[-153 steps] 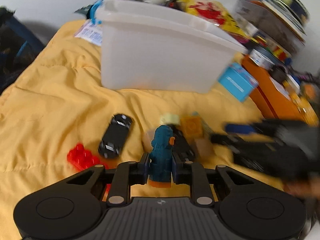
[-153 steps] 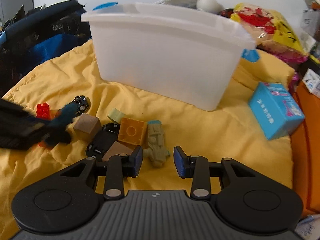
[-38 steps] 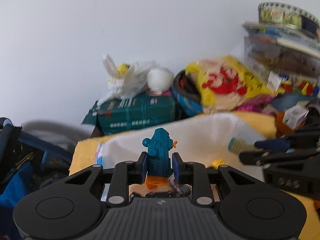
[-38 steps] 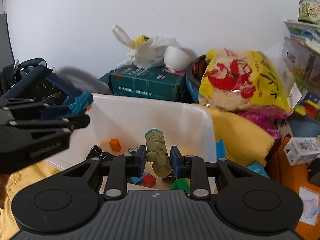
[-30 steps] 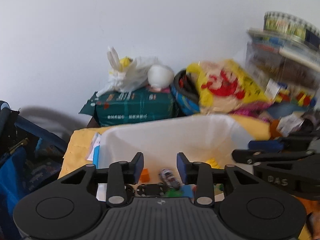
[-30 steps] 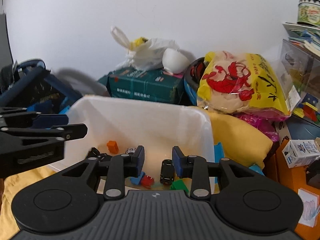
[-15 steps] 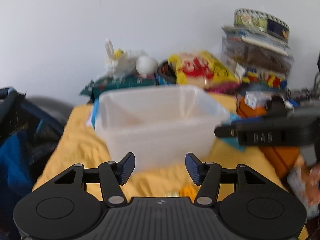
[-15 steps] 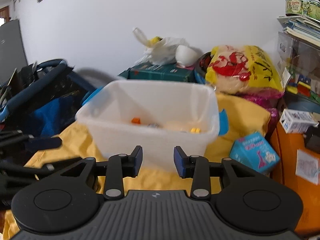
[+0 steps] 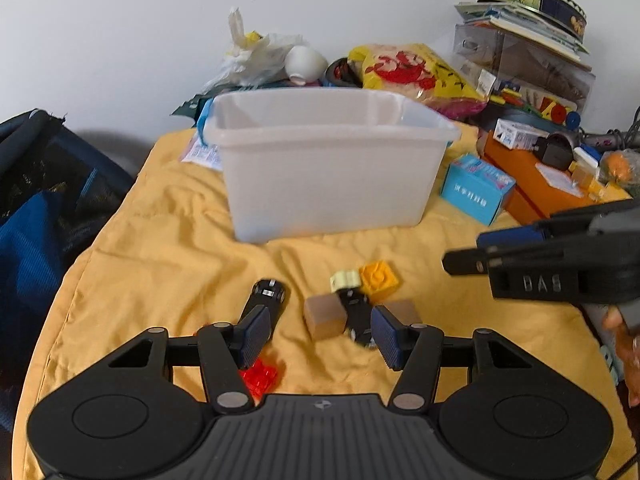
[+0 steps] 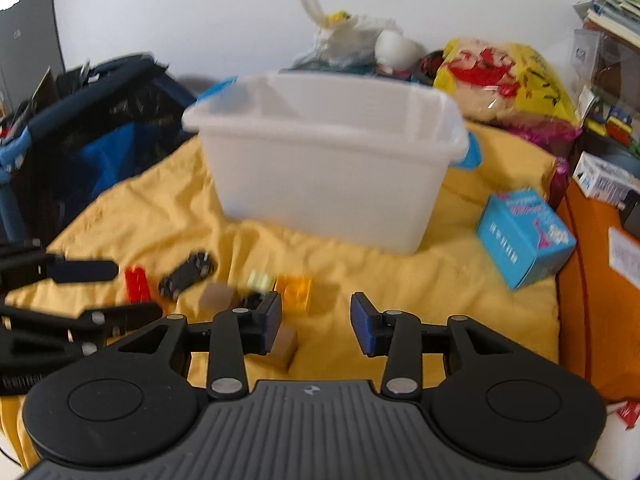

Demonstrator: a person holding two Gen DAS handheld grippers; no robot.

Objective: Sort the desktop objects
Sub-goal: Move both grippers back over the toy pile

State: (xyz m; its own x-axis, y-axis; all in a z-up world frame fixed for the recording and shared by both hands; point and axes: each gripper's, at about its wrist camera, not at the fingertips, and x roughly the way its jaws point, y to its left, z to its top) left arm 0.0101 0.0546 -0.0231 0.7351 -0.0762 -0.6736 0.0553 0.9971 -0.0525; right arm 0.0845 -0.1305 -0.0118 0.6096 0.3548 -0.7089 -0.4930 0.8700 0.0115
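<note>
Left gripper [image 9: 318,334]: jaws spread wide, nothing between them, low over the yellow cloth [image 9: 168,240] near its front edge.
Right gripper [image 10: 316,322]: jaws apart, empty, above bare cloth just right of the toy cluster.
White plastic bin [image 9: 328,160]: upright toward the back of the cloth, open top, contents hidden from this angle.
Black toy car [image 9: 267,294]: lying on the cloth just ahead of the left finger [image 9: 254,334] of the left gripper.
Second black toy car [image 9: 356,314]: between two brown cubes, close to the left gripper's right finger.
Brown cube [image 9: 324,316]: touching that car's left side.
Other brown cube [image 9: 404,308]: on the car's right, partly hidden by the finger.
Orange brick [image 9: 378,277]: just behind the cars, beside a pale green piece [image 9: 345,280].
Red brick [image 9: 260,374]: nearest the front edge, partly under the left gripper.
Blue carton [image 10: 524,236]: tilted at the right edge of the cloth, well apart from the toys.
</note>
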